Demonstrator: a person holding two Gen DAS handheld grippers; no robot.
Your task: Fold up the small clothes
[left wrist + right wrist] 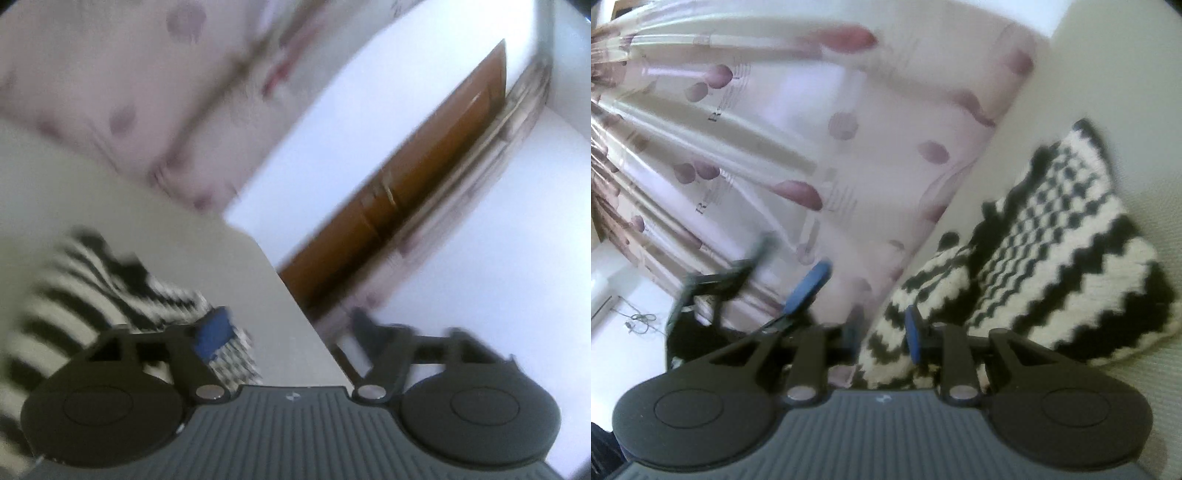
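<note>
A small black-and-white zigzag knitted sweater (1071,258) lies bunched on the white table (1108,74). My right gripper (882,332) is closed on a striped fold of it, which fills the gap between the blue pads (914,332). In the left wrist view the sweater (92,295) sits at the lower left, beside my left finger's blue pad (214,332). My left gripper (288,325) stands wide open over the table's edge, with nothing between its fingers. It also shows in the right wrist view as the left gripper (786,266), to the left of the sweater.
A sheer curtain (775,147) with purple blotches hangs behind the table. Past the table corner (258,243) are a white wall and a brown door (424,177). Both views are blurred.
</note>
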